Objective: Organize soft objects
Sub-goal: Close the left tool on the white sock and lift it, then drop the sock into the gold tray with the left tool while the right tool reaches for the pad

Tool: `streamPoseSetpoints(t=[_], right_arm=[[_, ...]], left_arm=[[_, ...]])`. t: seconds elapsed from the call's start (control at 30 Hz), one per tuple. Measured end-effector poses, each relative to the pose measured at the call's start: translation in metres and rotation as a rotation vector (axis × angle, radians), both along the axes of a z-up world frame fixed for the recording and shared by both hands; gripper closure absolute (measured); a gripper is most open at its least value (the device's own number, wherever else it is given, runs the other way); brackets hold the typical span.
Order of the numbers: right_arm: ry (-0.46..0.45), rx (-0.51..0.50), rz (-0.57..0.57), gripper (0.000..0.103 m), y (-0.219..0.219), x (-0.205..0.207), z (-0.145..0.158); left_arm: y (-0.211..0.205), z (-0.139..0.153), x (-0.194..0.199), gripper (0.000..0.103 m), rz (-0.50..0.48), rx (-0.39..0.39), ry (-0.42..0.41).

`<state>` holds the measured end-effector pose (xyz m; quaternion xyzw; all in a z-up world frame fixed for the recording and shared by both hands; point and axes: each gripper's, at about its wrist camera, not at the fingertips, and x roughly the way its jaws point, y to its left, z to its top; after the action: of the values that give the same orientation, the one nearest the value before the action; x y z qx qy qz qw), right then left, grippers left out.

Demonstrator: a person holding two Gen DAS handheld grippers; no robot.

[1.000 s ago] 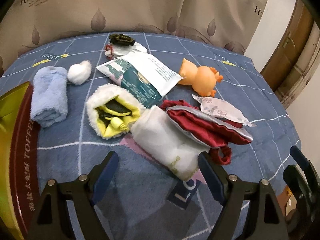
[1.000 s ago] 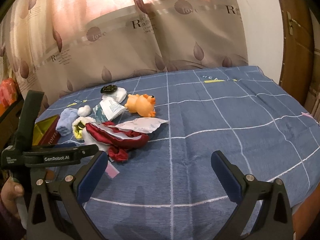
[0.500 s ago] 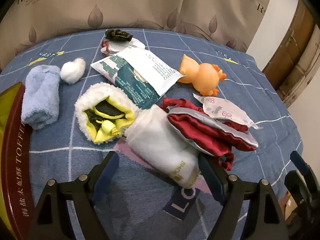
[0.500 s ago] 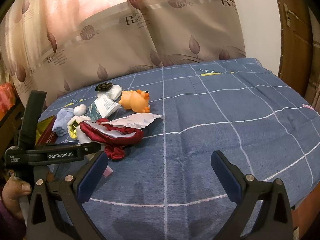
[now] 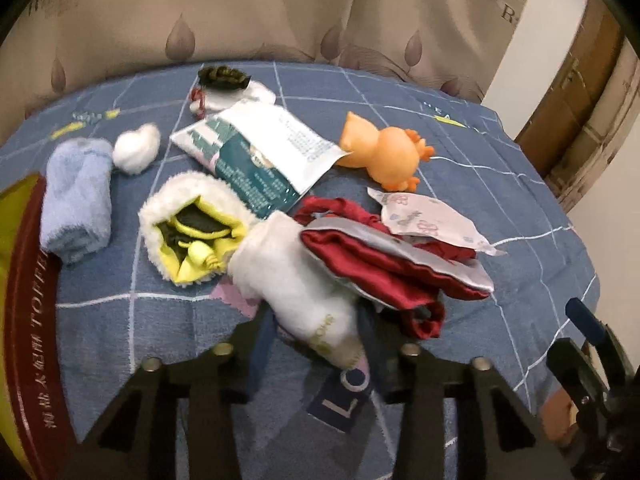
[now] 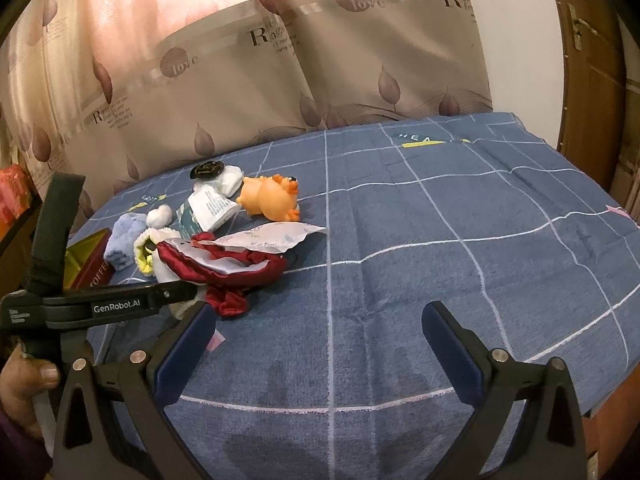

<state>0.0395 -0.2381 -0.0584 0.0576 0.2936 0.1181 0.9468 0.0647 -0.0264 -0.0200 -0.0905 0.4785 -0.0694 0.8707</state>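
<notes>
Your grippers are black frames with dark blue finger pads (image 6: 452, 356) and silver screws (image 6: 137, 357) at the joints — the left gripper (image 5: 316, 344) carries white "GenRobot.AI" lettering (image 6: 117, 307) on its side — and you wear a purple sleeve (image 6: 18, 454).

towel roll (image 5: 298, 280) between pouch (image 5: 192, 228), cloth (image 5: 384, 268)

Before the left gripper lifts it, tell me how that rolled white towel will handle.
The rolled white towel will probably squash rather than resist: the left gripper has just been closing, its fingers at both flanks. It looks light and fluffy, so likely not slippery. Its far end lies under the red satin pouch, which may drag along or slide off.
</notes>
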Motion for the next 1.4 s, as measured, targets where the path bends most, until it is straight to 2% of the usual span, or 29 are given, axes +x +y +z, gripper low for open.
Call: streamPoseSetpoints(t=[0.17,0.7,1.1,1.4], right_arm=[[-0.005,0.0,-0.003,0.0,-0.001,0.0,0.0],[-0.009,-0.008,-0.001,0.0,0.0,-0.002,0.003],[-0.02,-0.028,0.024,0.0,0.009,-0.009,0.006],[-0.053,-0.076,0.16,0.0,0.034,-0.014,0.018]], left_arm=[[-0.013,0.01,-0.008,0.072,-0.01,0.069,-0.041],[-0.005,0.059,-0.042,0.073,0.025,0.067,-0.123],[0.024,0.085,-0.064,0.073,0.095,0.034,-0.14],[0.069,0.102,-0.091,0.073,0.192,0.047,-0.172]])
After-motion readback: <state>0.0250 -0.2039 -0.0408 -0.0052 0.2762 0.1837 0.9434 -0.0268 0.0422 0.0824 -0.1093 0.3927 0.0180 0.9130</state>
